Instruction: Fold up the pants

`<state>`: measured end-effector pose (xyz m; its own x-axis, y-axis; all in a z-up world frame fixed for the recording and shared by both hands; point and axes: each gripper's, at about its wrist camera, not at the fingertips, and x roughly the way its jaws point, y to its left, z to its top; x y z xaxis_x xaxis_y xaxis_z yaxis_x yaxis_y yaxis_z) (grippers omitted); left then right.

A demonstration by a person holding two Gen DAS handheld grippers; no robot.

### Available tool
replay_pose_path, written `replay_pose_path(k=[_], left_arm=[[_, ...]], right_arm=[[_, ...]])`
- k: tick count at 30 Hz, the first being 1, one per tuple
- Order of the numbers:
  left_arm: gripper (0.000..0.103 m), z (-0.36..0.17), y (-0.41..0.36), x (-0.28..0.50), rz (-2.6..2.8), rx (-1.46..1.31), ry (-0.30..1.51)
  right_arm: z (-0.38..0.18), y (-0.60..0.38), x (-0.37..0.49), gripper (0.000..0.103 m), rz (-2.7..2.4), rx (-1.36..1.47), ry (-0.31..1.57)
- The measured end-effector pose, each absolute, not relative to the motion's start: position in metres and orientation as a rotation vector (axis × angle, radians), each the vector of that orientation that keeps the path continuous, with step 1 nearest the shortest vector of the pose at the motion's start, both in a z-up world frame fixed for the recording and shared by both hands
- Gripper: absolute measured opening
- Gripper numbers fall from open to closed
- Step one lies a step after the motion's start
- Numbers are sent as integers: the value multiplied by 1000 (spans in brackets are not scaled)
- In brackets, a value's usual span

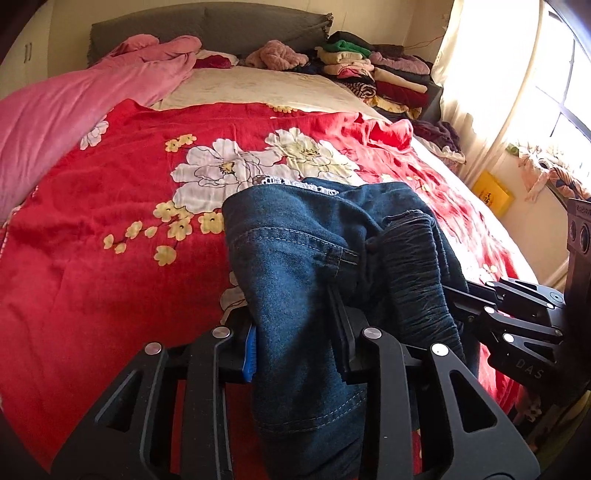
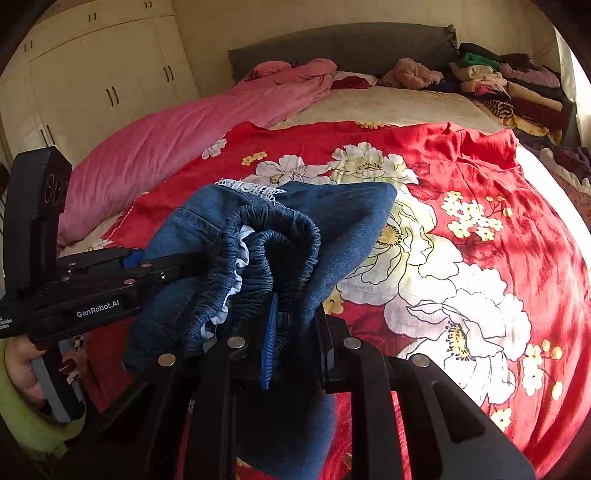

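Observation:
The pants are dark blue denim (image 1: 295, 251) with an elastic waistband (image 2: 280, 243) and a white lace trim (image 2: 251, 188). They are bunched up and held above the red floral bedspread (image 1: 110, 295). My left gripper (image 1: 295, 339) is shut on a fold of the denim. My right gripper (image 2: 295, 332) is shut on the gathered waistband. Each gripper shows in the other's view: the right one at the right edge of the left wrist view (image 1: 517, 317), the left one at the left of the right wrist view (image 2: 110, 280). The two grippers are close together.
A pink quilt (image 1: 55, 110) lies along the bed's left side. Stacks of folded clothes (image 1: 373, 74) sit at the far right by the grey headboard (image 1: 207, 26). A curtained window (image 1: 517, 74) is on the right, wardrobes (image 2: 92, 81) on the left.

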<state>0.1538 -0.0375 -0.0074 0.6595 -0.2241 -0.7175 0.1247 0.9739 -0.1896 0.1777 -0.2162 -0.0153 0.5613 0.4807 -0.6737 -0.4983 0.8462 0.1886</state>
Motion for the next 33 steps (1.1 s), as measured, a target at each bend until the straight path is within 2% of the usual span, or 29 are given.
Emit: replay_pose_path(k=[2, 5, 9, 17, 20, 22, 24, 27, 33], left_arm=[[26, -17, -38, 156, -184, -116, 853], [35, -29, -36, 156, -168, -108, 875], [46, -32, -33, 156, -151, -106, 880], [54, -43, -33, 158, -143, -102, 897], [64, -38, -29, 155, -135, -106, 893], [75, -31, -26, 149, -139, -117, 881], [83, -22, -24, 140, -142, -118, 862], [93, -9, -25, 127, -146, -112, 832], [93, 15, -28, 100, -152, -99, 775]], right_arm=[[-24, -215, 180, 21, 530, -55, 814], [-36, -218, 182, 29, 477, -67, 847], [-44, -226, 184, 53, 418, -51, 876], [-56, -232, 186, 57, 389, -12, 935], [-45, -238, 178, 65, 379, -2, 907], [-36, -245, 171, 77, 366, 11, 874], [-25, -252, 162, 81, 366, 35, 836], [-9, -263, 147, 94, 371, 64, 784], [18, -276, 115, 98, 369, 70, 684]])
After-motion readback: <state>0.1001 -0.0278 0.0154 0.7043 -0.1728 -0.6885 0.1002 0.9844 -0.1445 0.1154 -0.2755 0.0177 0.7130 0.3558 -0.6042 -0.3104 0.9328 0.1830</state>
